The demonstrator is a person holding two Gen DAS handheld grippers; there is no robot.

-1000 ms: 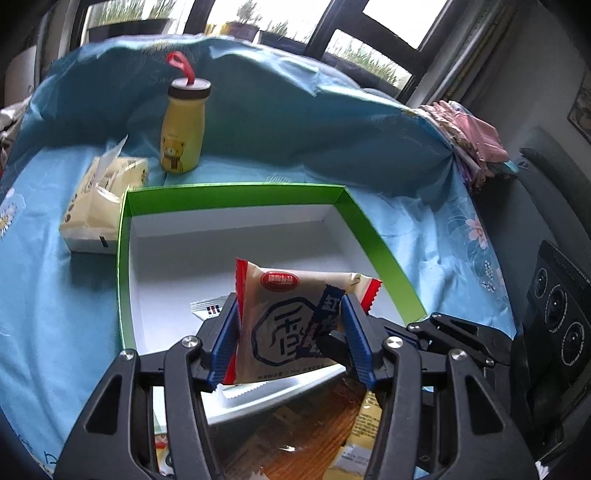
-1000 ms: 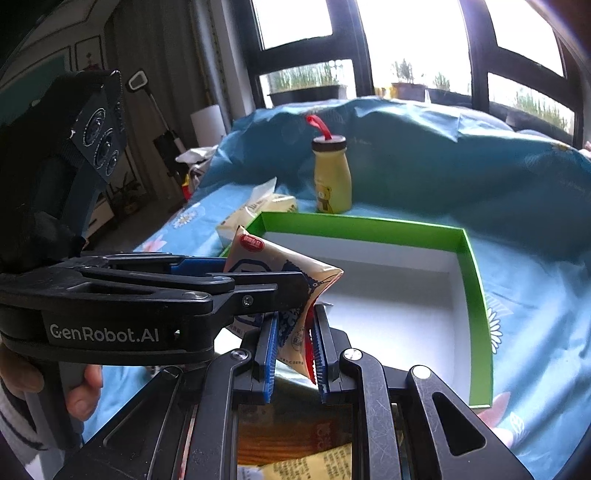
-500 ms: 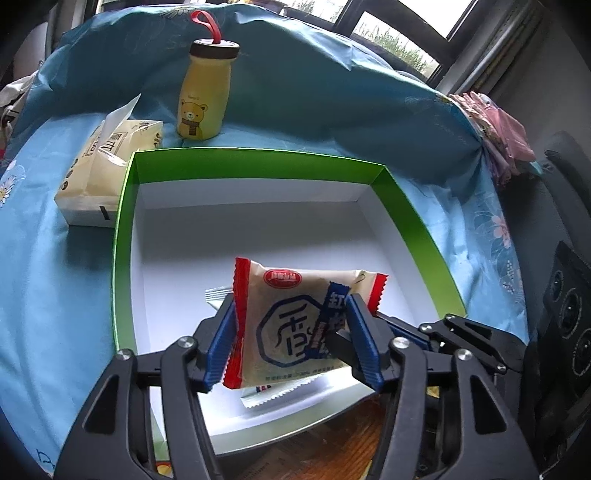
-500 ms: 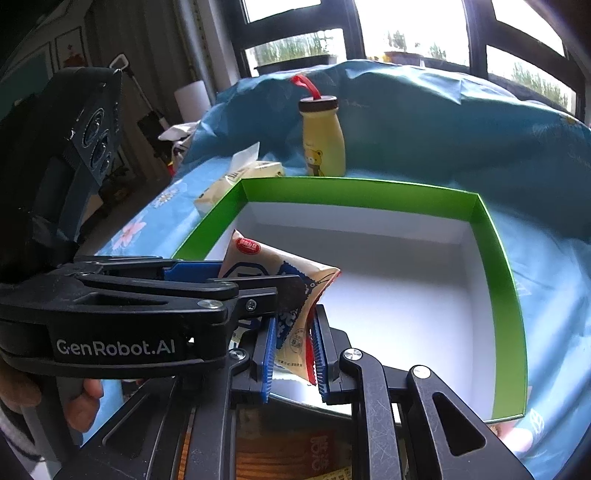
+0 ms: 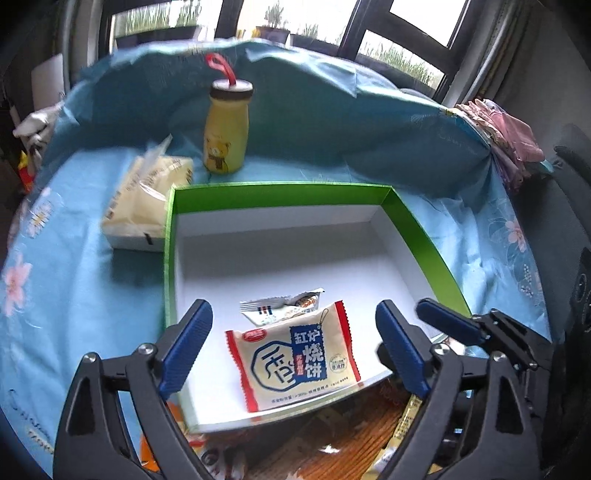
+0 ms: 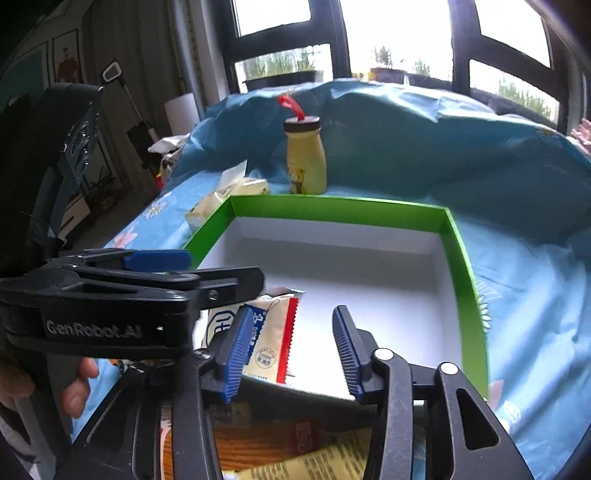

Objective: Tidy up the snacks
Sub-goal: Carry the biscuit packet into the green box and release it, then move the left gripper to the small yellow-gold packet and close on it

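Biscuit packet (image 5: 293, 356), printed 缸炉烧饼, lies flat in green box (image 5: 421, 236). My left gripper (image 5: 293, 343) and right gripper (image 6: 291, 343), both angled down: jaws opening, pinching nothing. "GenRobot.AI" on left gripper.

Black plastic left claw (image 5: 293, 345) and right claw (image 6: 291, 349), ribbed blue pads (image 5: 186, 347), silver screws, white "GenRobot.AI" lettering.

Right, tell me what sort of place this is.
Probably a lived-in home room, not a lab: a flowered blue cloth drapes the table, potted plants stand at the big window, and a tissue pack lies by the green box.
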